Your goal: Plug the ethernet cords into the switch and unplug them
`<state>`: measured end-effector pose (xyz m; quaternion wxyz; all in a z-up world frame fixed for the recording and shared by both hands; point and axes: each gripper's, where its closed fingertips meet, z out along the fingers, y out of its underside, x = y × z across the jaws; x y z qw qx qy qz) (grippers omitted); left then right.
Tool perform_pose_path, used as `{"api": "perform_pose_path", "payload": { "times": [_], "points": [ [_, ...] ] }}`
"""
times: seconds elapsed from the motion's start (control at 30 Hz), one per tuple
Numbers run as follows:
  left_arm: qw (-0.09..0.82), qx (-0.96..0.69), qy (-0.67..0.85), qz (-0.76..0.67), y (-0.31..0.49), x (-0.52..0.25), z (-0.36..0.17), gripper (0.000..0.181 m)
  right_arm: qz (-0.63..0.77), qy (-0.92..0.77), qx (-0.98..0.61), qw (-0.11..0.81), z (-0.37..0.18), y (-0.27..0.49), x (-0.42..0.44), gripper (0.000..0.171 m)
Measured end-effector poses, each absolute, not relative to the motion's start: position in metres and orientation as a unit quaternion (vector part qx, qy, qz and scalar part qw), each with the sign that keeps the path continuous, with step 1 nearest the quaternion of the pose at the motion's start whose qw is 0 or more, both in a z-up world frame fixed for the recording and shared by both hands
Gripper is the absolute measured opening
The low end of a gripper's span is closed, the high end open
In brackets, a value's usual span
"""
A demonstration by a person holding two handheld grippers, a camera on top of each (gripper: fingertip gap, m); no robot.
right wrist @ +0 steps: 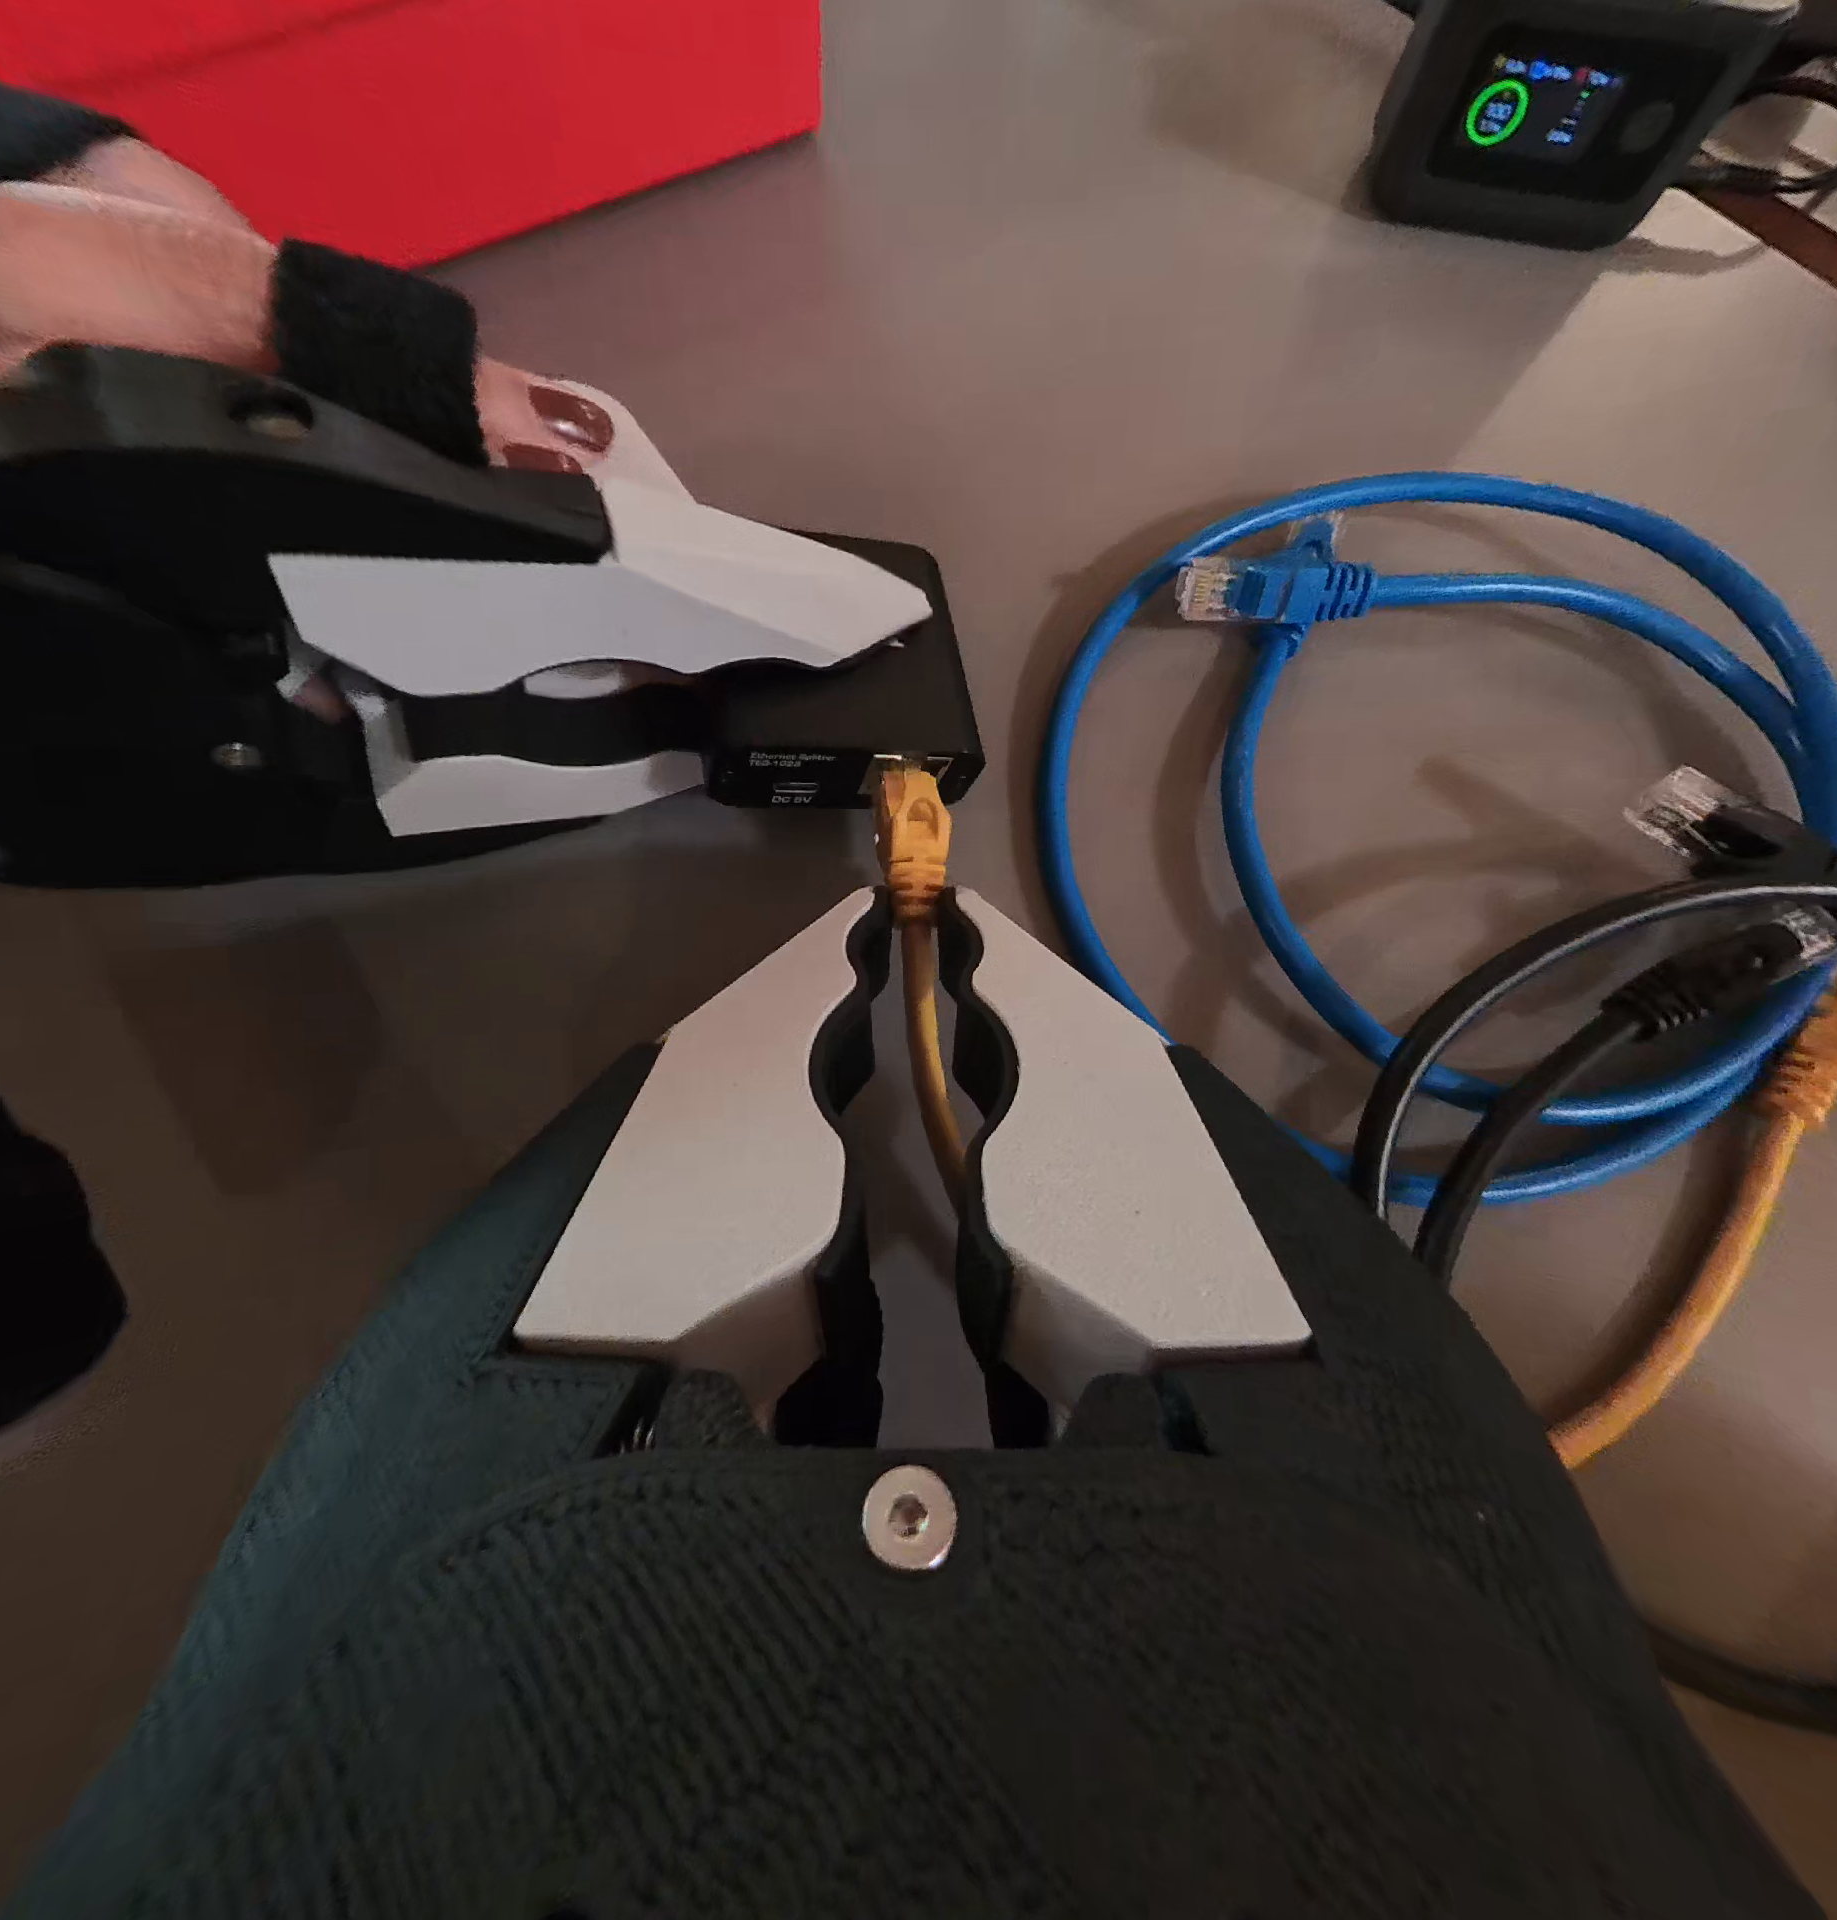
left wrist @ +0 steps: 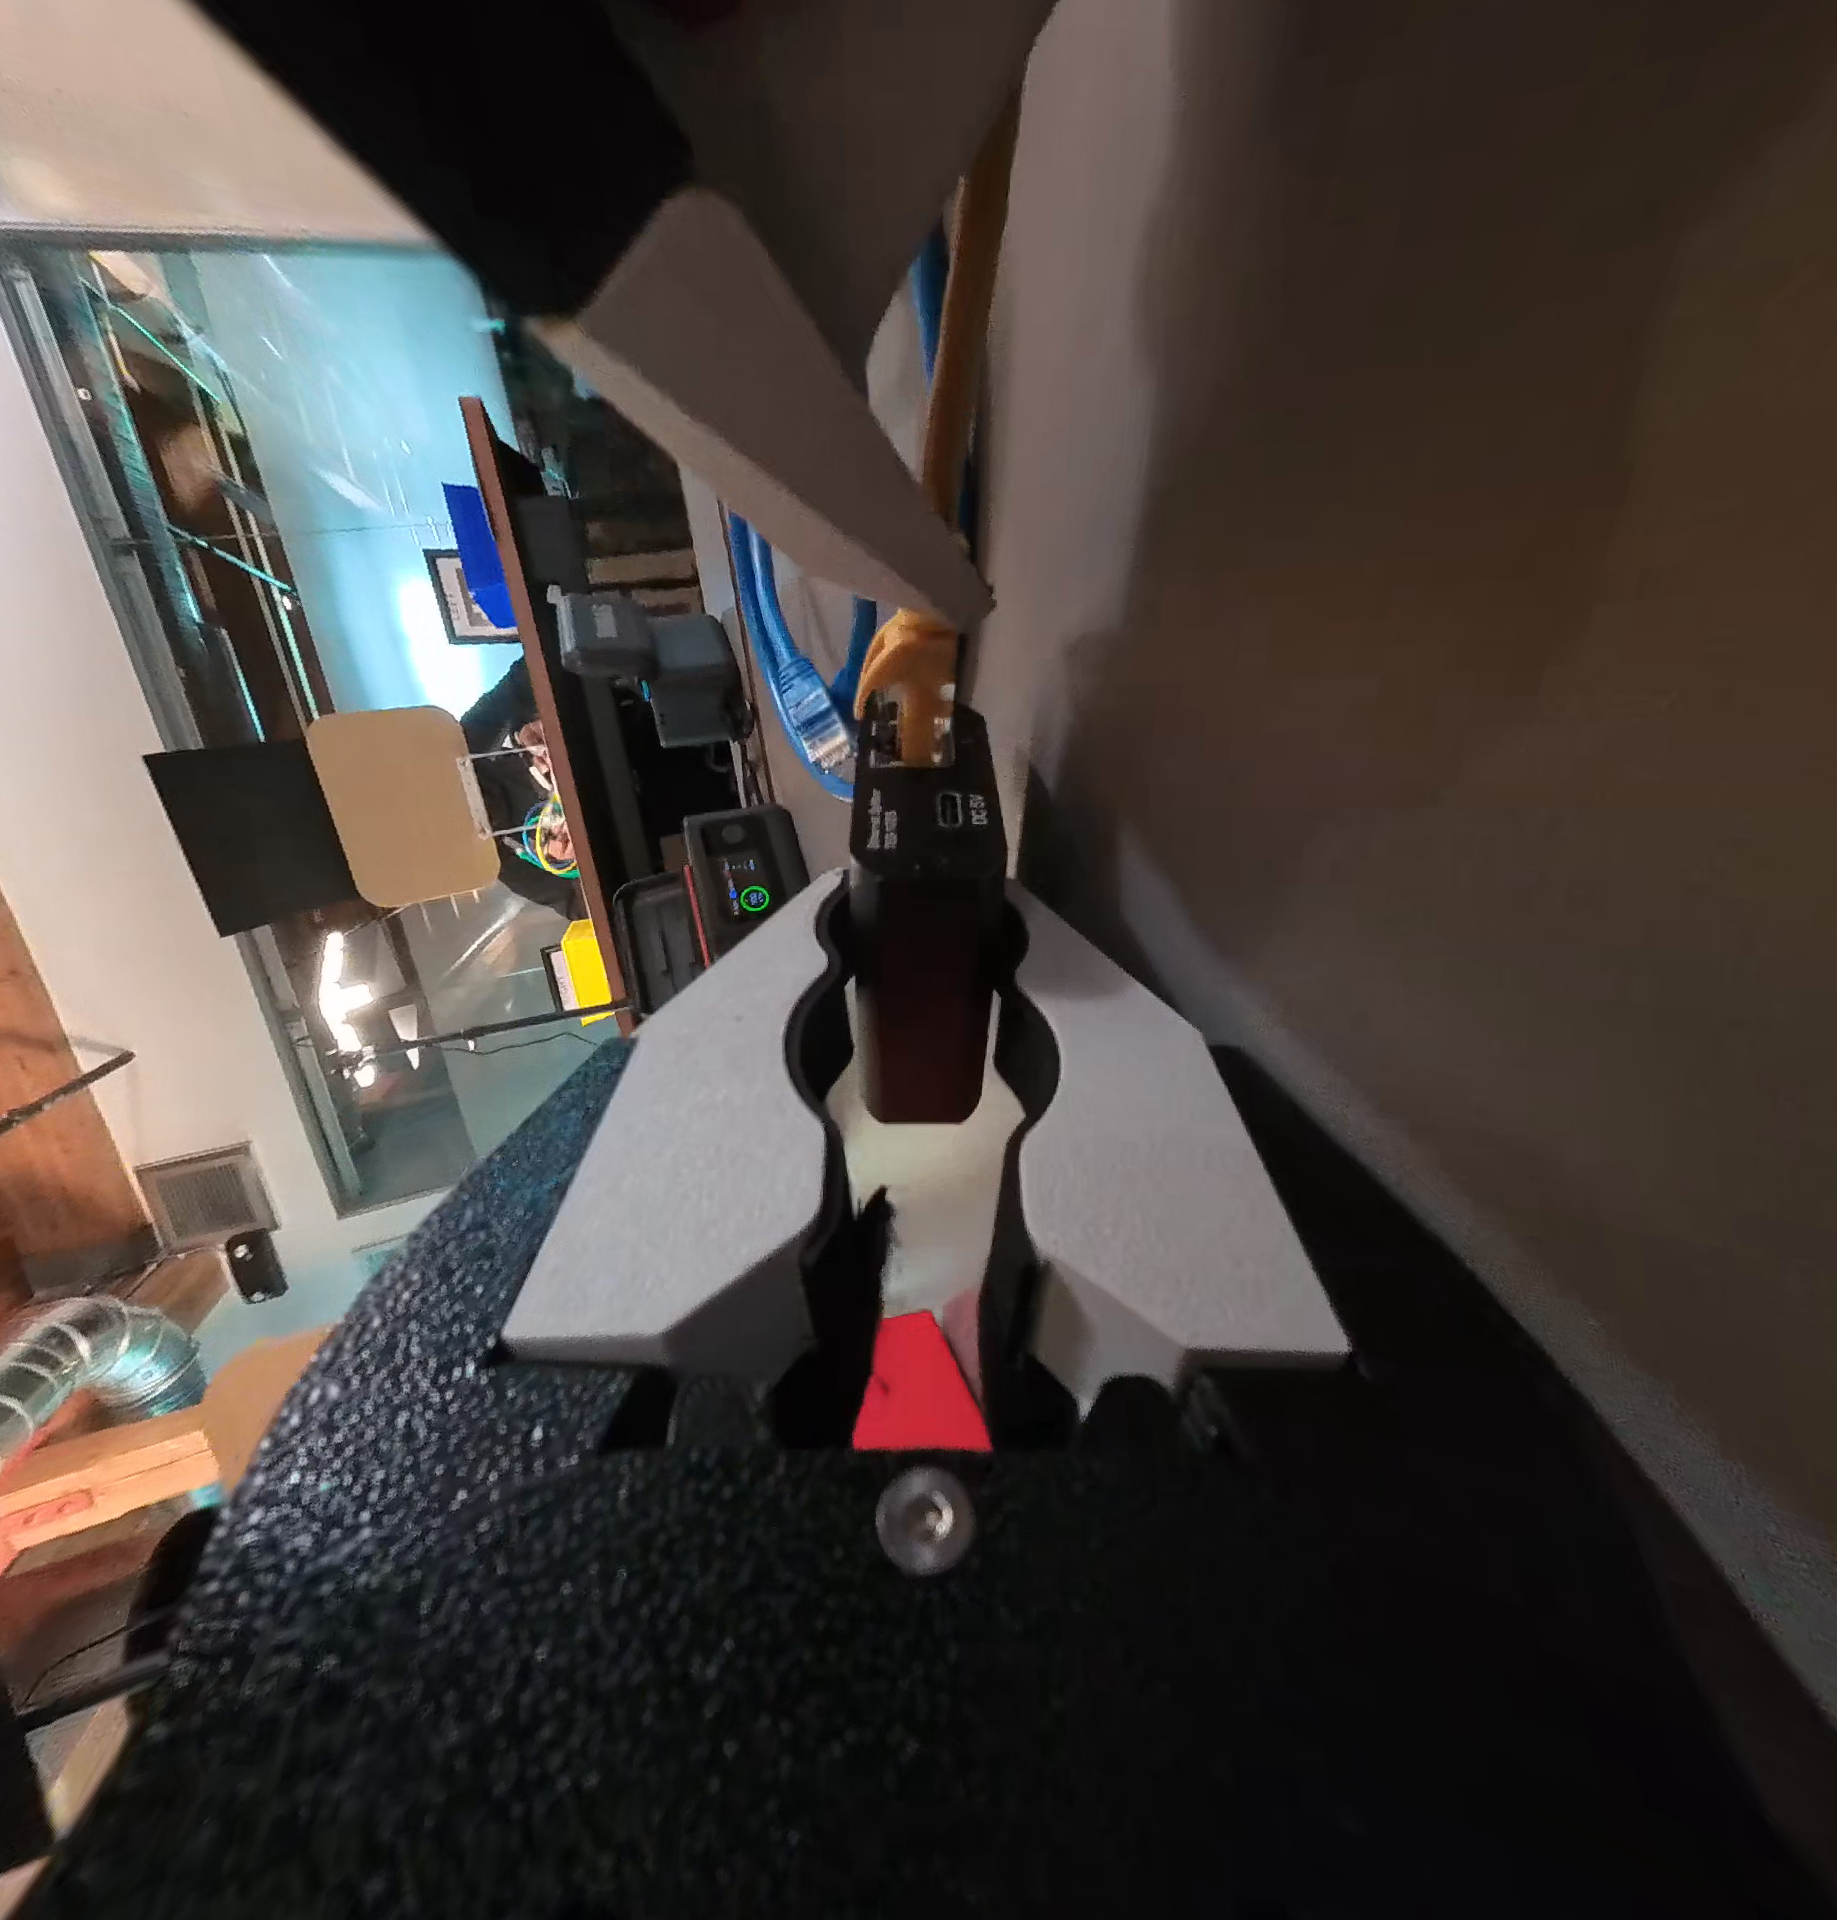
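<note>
Grey matte tabletop (right wrist: 1153,343) with a red box (right wrist: 457,114) at the far left corner. Left gripper (right wrist: 789,707) comes in from the left, jaws clamped on the small black rectangular switch (right wrist: 893,727), which sits on the table. Yellow ethernet cord (right wrist: 912,831) is plugged into its front port, and the right gripper (right wrist: 912,904) has its jaws pinched narrow on that cord just behind the plug. Over to the right: loose coiled blue ethernet cord (right wrist: 1257,592), then a black one (right wrist: 1714,831).
</note>
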<state>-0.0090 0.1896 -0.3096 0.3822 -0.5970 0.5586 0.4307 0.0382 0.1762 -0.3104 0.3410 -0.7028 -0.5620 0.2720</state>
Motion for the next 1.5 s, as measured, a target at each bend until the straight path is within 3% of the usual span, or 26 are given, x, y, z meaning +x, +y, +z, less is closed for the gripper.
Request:
{"api": "perform_pose_path", "payload": {
  "times": [0.4, 0.47, 0.63, 0.77, 0.93, 1.1, 1.37, 1.5],
  "points": [
    [0.408, -0.617, 0.551, 0.388, 0.19, -0.014, -0.309, 0.021, 0.324, -0.541, -0.682, 0.369, -0.302, 0.181, 0.029, 0.008],
    [0.44, -0.638, 0.521, 0.358, 0.194, -0.016, -0.3, 0.021, 0.36, -0.513, -0.652, 0.426, -0.274, 0.182, 0.024, 0.026],
    [0.501, -0.707, 0.404, 0.293, 0.198, -0.041, -0.279, 0.021, 0.347, -0.454, -0.512, 0.642, -0.187, 0.185, 0.051, 0.037],
    [0.53, -0.757, 0.331, 0.194, 0.196, -0.048, -0.277, 0.021, 0.305, -0.445, -0.468, 0.7, -0.17, 0.181, 0.061, 0.041],
    [0.549, -0.797, 0.251, -0.022, 0.19, -0.029, -0.276, 0.021, 0.298, -0.507, -0.504, 0.633, -0.204, 0.177, 0.044, 0.027],
    [0.593, -0.732, 0.167, -0.289, 0.177, -0.005, -0.238, 0.021, 0.414, -0.482, -0.581, 0.508, -0.231, 0.171, 0.025, 0.037],
    [0.593, -0.622, 0.147, -0.489, 0.155, 0.023, -0.2, 0.02, 0.622, -0.393, -0.58, 0.351, -0.223, 0.145, 0.013, 0.039],
    [0.597, -0.561, 0.146, -0.554, 0.144, 0.026, -0.184, 0.021, 0.667, -0.396, -0.535, 0.334, -0.209, 0.128, 0.012, 0.03]
  ]
}}
